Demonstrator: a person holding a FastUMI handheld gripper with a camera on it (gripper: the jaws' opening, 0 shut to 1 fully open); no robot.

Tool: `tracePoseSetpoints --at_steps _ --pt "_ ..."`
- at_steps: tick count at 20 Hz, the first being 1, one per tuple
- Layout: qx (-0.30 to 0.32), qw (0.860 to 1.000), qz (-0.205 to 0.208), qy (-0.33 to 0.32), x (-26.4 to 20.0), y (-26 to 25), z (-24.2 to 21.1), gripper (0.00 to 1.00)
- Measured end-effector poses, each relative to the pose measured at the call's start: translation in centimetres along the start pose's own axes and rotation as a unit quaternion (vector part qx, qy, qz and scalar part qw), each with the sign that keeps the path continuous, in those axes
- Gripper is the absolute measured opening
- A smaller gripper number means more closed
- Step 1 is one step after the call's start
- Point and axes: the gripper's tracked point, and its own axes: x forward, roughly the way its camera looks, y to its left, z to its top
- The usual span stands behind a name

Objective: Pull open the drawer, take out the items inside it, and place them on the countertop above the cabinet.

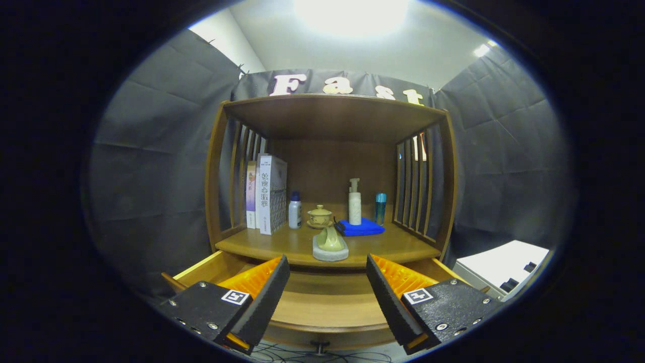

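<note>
My tongs (327, 295) are spread wide, clasping nothing, the two black fingers (264, 297) angled apart over the pulled-out drawer (322, 315). Between them I see only the drawer's bare wooden floor; its front panel lies nearest me, with a small knob (318, 346) below. The drawer's side walls run outward behind each finger, and what lies under the fingers themselves I cannot tell.

Just beyond the fingertips is the table (398, 247), the cabinet's top, boxed in by slatted wooden sides and a roof board. At its near edge, ahead of the gap between my fingers, sits a yellowish-green rounded object (330, 239) on a grey pad (330, 253). Farther back stands a small lidded cup (319, 216) on a saucer, and to its right a blue cloth (364, 228) carrying a cream pump bottle (355, 203). A teal bottle (380, 207) stands at the right, by the slats. To the left of the cup is a white bottle with a blue cap (295, 210), then upright books (269, 194) leaning against the left slats.

A white box (504, 267) sits off to the right of the cabinet.
</note>
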Motion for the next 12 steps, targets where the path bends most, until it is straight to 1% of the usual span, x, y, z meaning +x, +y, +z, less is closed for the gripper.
tracePoseSetpoints --at_steps 3,9,12 --pt "0.013 1.000 -0.010 0.001 -1.7 -0.3 -1.7 0.95" --pt "-0.004 1.000 -0.013 0.020 -4.5 0.3 -5.2 0.95" --pt "-0.002 1.000 -0.018 0.025 -5.6 0.1 -7.1 0.95"
